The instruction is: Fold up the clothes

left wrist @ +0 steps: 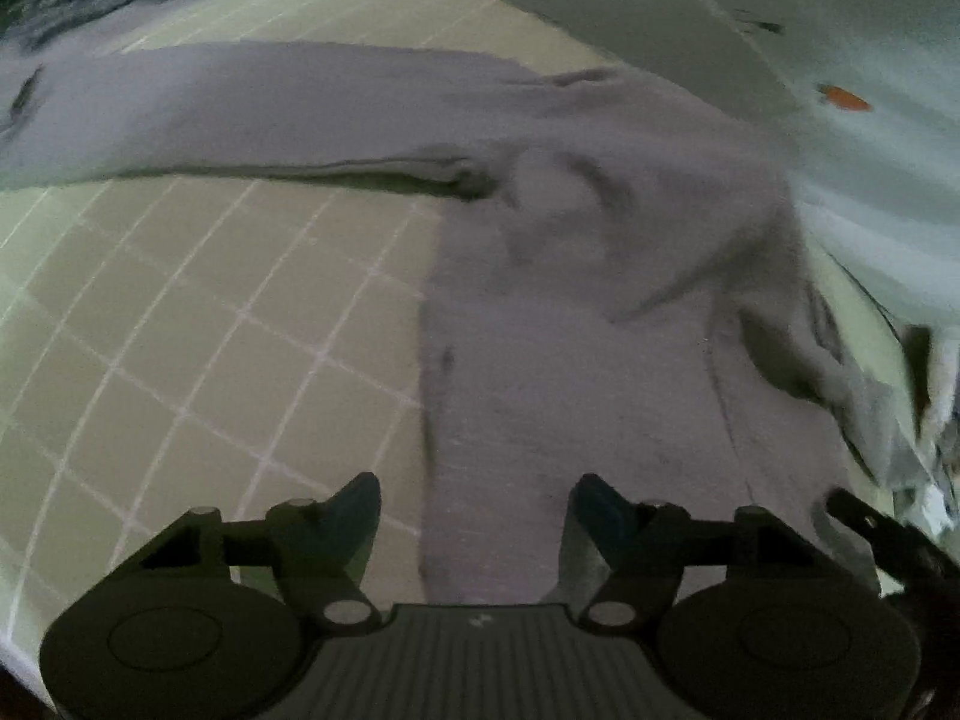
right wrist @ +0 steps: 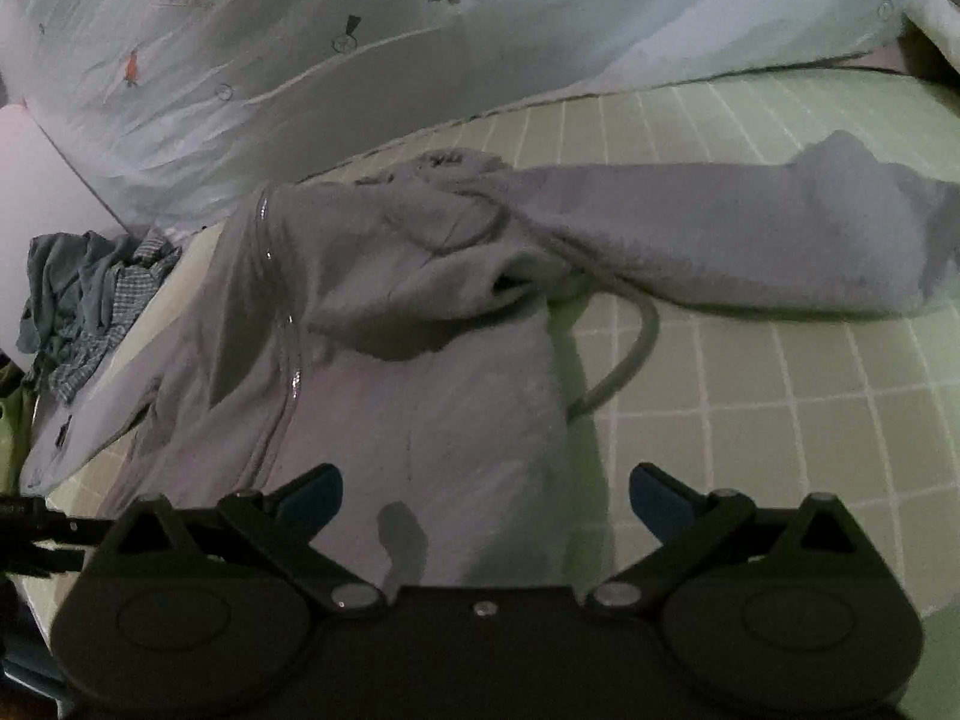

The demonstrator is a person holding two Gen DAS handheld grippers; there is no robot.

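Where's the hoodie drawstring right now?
Right wrist view, centre-right: the drawstring loops off the grey hoodie onto the green checked sheet, just below the outstretched sleeve.

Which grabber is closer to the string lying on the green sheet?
Right. The string lies just ahead of the right gripper, beside the hoodie; the left gripper is at the hoodie's other side.

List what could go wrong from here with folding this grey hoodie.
1. The drawstring loops loose onto the green grid sheet; it may stick out of the fold or get caught by the fingers.
2. The hood lies bunched on the hoodie, so folding now would likely trap a lump.
3. One sleeve is stretched far sideways; folding the body first may drag it crooked.
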